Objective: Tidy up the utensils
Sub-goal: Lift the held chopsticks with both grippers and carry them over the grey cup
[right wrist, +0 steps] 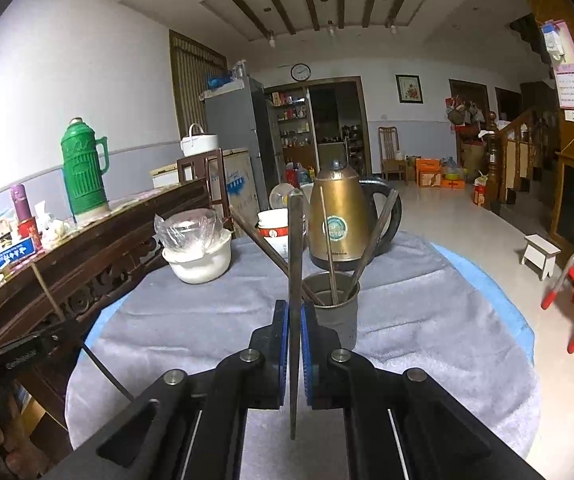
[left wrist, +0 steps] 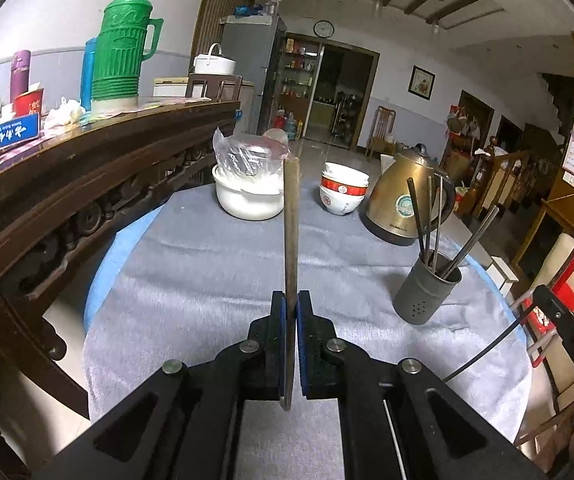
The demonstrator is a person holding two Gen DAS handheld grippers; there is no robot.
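- L gripper (left wrist: 291, 308), bottom centre of the left wrist view: jaws clamped on a brown chopstick (left wrist: 290, 240). Stick runs straight out ahead, long axis in line w/ the fingers, tip up near mid-frame.
- R gripper (right wrist: 295, 316), bottom centre of the right wrist view: jaws clamped on a dark chopstick (right wrist: 295, 280), same lay, long axis fwd along the fingers, tip reaching up to mid-frame.
- Key relation: the holder (right wrist: 337, 308) stands just beyond and slightly right of the R jaws, mouth up. In the left wrist view the same holder (left wrist: 427, 292) sits well off to the right, mid-right of frame. R hand looks the nearer one to drop first, I'd judge; stick needs tipping toward upright over the mouth.
- Holder contents: several dark sticks (left wrist: 433, 224) leaning out, fanned left and right. Room left inside, as far as I can tell.
- Grey cloth (left wrist: 207, 280) covers the round table; holder stands on it.
- Farther back, centre: gold kettle (right wrist: 339, 220) right behind the holder; stacked bowls (left wrist: 343, 192) w/ red bands; white pot (left wrist: 247, 196) w/ a plastic-bagged dish on top.
- Far upper left: green flask (left wrist: 121, 48) on a dark wood sideboard (left wrist: 87, 160).
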